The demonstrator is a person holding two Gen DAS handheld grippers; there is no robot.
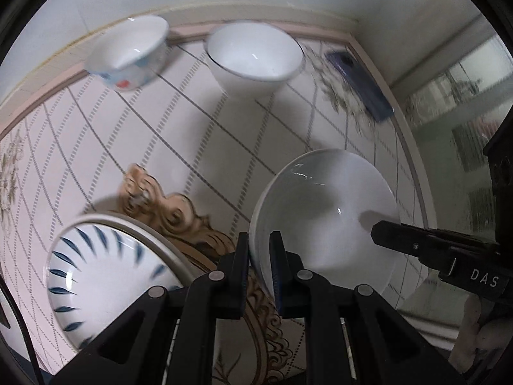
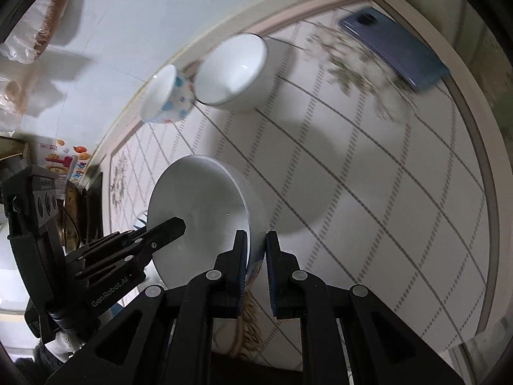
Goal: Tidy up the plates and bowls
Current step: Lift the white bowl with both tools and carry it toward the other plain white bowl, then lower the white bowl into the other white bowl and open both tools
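Note:
A plain white bowl (image 1: pixel 323 218) is held tilted above the table by both grippers. My left gripper (image 1: pixel 259 250) is shut on its near-left rim. My right gripper (image 2: pixel 256 250) is shut on the opposite rim of the same bowl (image 2: pixel 198 205); it also shows in the left wrist view (image 1: pixel 416 243) reaching in from the right. A blue-leaf patterned plate (image 1: pixel 105 276) lies at lower left on a carved wooden stand (image 1: pixel 173 211). A white bowl (image 1: pixel 253 54) and a small dotted bowl (image 1: pixel 131 54) stand at the back of the table.
The table has a pink-edged checked cloth (image 1: pixel 224 134). A dark blue phone (image 1: pixel 359 83) lies at the back right corner, also in the right wrist view (image 2: pixel 394 48). A white wall rises behind. Bagged items (image 2: pixel 38 32) hang on the wall at left.

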